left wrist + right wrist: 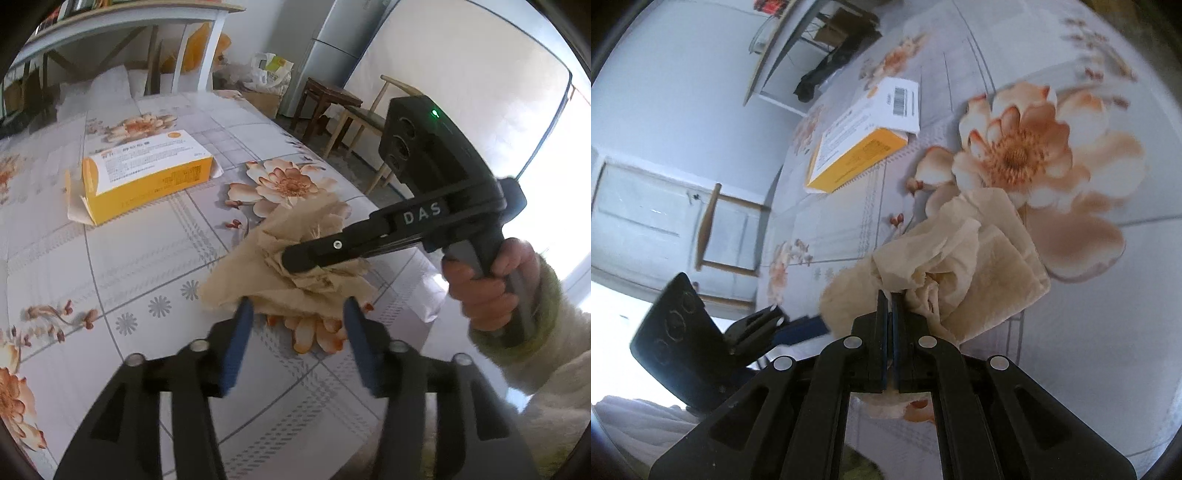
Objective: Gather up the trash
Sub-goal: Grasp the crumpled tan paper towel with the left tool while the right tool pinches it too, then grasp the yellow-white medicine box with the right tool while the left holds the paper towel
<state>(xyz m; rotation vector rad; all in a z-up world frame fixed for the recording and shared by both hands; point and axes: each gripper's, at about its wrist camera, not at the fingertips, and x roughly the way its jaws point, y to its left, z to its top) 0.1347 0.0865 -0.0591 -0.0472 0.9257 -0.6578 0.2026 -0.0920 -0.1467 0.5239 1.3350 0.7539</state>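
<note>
While the yellow and white carton [144, 173] lies on its side toward the left of the flowered tablecloth [110, 266], one end flap open, the crumpled beige paper napkin [295, 266] sits further right, near the table's edge and partly over a printed orange flower. The left gripper [299, 314] hangs just in front of the napkin with its blue pads [236, 347] standing well apart, nothing pressed between them; the near edge of the napkin reaches to about their tips. Right of that, the right gripper [889, 295] comes in from the side, its jaws drawn together and pinching a fold of the napkin, as its own camera shows. A hand [487, 280] in a fuzzy pale green sleeve [546, 332] grips its handle at the far right, with a wooden chair [369, 118] and stool [325, 99] on the floor beyond the table
</note>
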